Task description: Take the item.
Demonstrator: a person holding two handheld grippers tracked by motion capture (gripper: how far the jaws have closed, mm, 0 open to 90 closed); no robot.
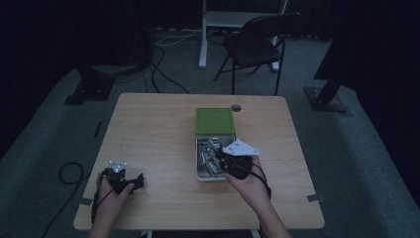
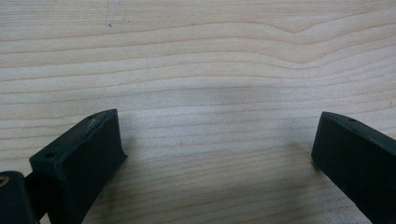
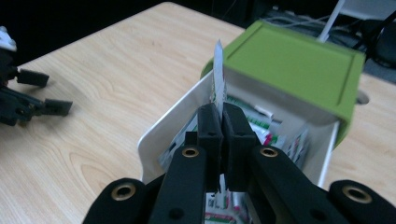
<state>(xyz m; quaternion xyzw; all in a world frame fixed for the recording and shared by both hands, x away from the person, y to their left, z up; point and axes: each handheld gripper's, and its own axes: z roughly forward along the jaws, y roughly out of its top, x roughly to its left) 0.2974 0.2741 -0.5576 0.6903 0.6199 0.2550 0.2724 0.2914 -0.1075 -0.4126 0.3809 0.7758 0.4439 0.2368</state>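
Observation:
A white box [image 3: 161,126] [image 1: 199,177] holds several small packets [image 3: 261,128], and its green lid [image 3: 299,65] [image 1: 214,120] lies half slid over the far end. My right gripper [image 3: 222,114] [image 1: 224,157] hangs just above the box, shut on one thin white packet [image 3: 218,70] that stands on edge between the jaws. My left gripper [image 2: 215,140] [image 1: 139,181] rests low over bare wood near the table's front left, open, with nothing between its jaws. It also appears in the right gripper view, the left gripper [image 3: 51,93] far off at the left.
The wooden table [image 1: 153,134] has a cable hole [image 1: 236,107] just behind the lid. A black folding chair [image 1: 257,47] and a white desk frame [image 1: 203,34] stand beyond the far edge. Cables [image 1: 166,74] trail over the floor.

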